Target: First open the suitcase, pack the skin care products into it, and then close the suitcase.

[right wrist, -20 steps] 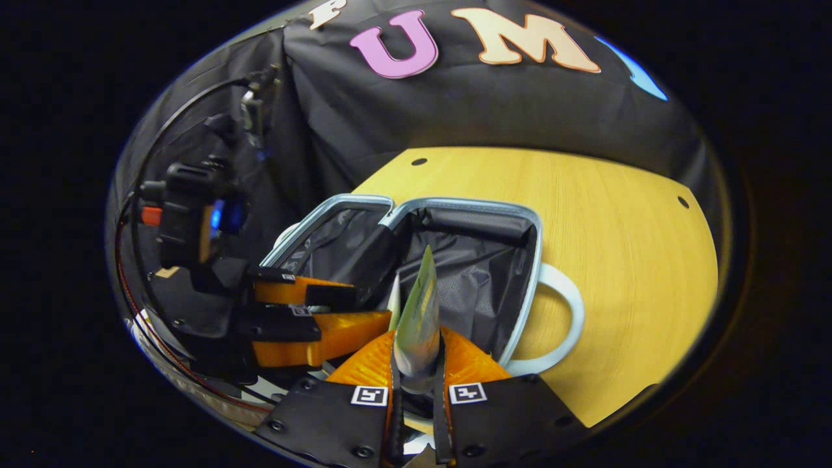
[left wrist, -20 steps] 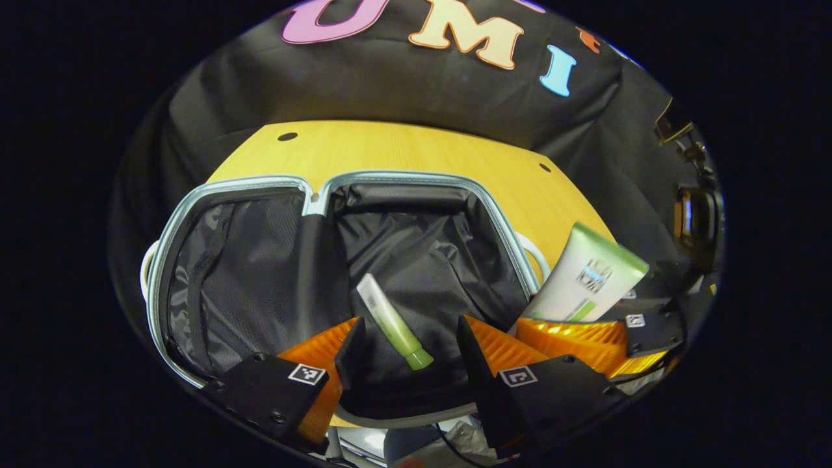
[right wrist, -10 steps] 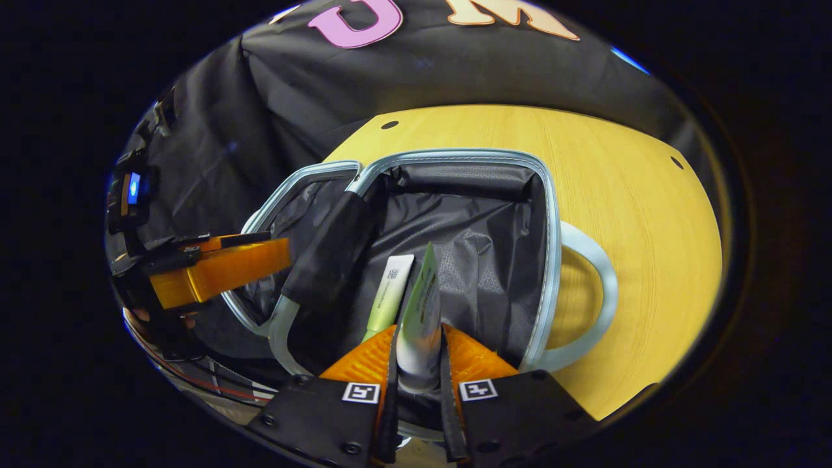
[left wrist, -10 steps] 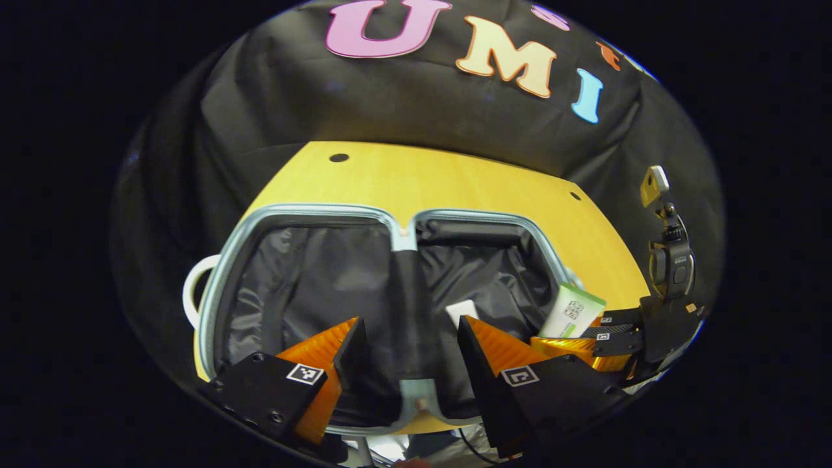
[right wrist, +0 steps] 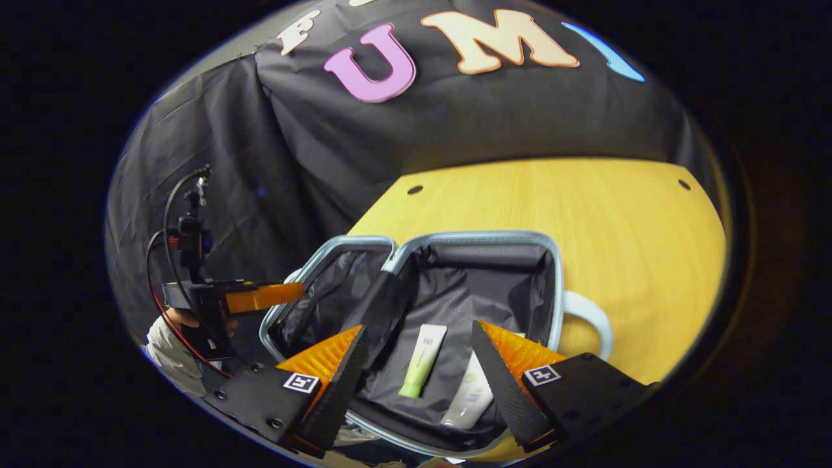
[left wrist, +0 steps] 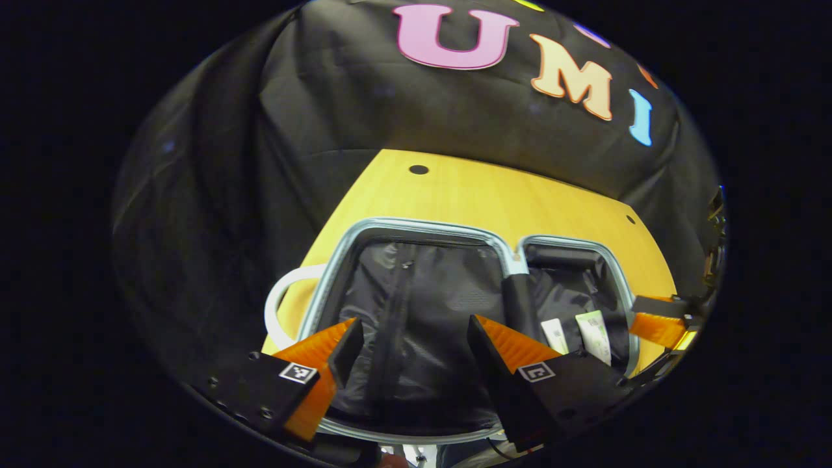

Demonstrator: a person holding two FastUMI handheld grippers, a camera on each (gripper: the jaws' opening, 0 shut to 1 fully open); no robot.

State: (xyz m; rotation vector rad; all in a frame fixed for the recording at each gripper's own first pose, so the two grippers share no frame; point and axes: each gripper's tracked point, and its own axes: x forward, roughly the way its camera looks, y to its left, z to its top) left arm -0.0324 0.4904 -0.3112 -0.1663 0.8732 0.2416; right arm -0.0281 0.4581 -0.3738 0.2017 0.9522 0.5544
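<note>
Right gripper view: your right gripper [right wrist: 416,364] hangs over the open suitcase [right wrist: 552,286], jaws spread wide, holding nothing. Between the two fingers, down in the right-hand compartment on the dark lining, lie two skin care tubes. The slim green tube [right wrist: 421,361] lies roughly mid-gap, cap end toward you. The fatter white tube [right wrist: 469,396] lies just beside it, partly hidden by the right finger. Neither tube touches the gripper. The suitcase sits on the wooden table [right wrist: 617,214], its pale handle [right wrist: 595,322] sticking out on the right side. Further left, your left gripper [right wrist: 263,297] hovers by the other compartment, a sleeve [right wrist: 166,354] below it.

Left gripper view: left gripper [left wrist: 409,338] is released too, fingers wide apart, nothing between them but the lining of the left compartment. Both tubes lie off to the right of its right finger, past the centre divider, in the far compartment: slim tube [left wrist: 554,334], fat tube [left wrist: 597,335]. Your right gripper [left wrist: 660,325] pokes in beyond them at the suitcase's right rim.
</note>
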